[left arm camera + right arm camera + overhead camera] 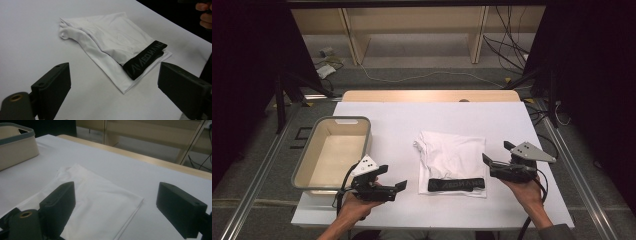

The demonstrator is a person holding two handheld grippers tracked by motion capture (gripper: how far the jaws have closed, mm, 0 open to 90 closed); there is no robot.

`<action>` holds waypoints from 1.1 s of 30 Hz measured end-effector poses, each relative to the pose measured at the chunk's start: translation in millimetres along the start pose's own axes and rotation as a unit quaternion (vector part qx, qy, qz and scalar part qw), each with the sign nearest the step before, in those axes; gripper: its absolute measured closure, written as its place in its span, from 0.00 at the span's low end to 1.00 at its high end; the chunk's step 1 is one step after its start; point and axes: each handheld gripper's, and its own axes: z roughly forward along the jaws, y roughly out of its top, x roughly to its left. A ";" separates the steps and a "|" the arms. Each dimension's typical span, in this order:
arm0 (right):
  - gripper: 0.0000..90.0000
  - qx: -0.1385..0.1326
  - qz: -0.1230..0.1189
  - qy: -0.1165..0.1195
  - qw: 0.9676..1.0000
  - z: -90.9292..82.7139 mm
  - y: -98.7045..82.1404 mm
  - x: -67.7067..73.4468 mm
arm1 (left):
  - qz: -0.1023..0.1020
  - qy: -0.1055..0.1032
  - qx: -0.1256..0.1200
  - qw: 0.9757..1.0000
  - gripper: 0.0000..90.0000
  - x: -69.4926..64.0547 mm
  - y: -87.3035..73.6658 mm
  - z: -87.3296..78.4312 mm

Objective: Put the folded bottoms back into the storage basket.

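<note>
— Jaws first: how do they stand on each side?

— Both pairs are spread wide with nothing between them. The left gripper (391, 176) sits at the near edge of the table (397, 116), just in front of the tub's near corner, and its jaws point across toward the folded garment (453, 162). The right gripper (496, 153) is held just beside the garment's right edge, jaws aimed left over the cloth; in its own view (115, 202) the white fabric (100, 205) lies directly under the gap, untouched.

— And the garment itself?

— A folded white piece, lying flat near the middle of the table, a little toward the person. Its black waistband (456, 184) with pale lettering runs along the near edge; in the left gripper view (112, 82) the band (145, 58) crosses the near right corner of the fold (110, 40), and one loose flap curls up at the far left corner.

— What lies farther out?

— To the left of the garment — well apart from it — stands a beige tub (301, 161) with a grey rim; it has nothing in it. Beyond the white cover a strip of bare wood shows along the table's far edge, and behind that, on the floor, cables (422, 76) trail under a pale wooden shelf frame (417, 25).
</note>
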 end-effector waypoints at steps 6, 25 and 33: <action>0.19 0.030 0.031 0.004 0.999 22.8 -2.0 -20.7 | -0.028 -0.008 0.046 0.999 0.13 -2.3 2.3 22.0; 0.19 0.090 0.053 -0.003 0.995 76.1 -1.5 -49.5 | -0.060 0.005 0.133 0.989 0.15 -12.7 2.8 72.1; 0.19 0.105 0.063 0.002 0.992 83.6 -5.2 -53.5 | -0.062 -0.001 0.163 0.985 0.15 -21.0 3.9 94.2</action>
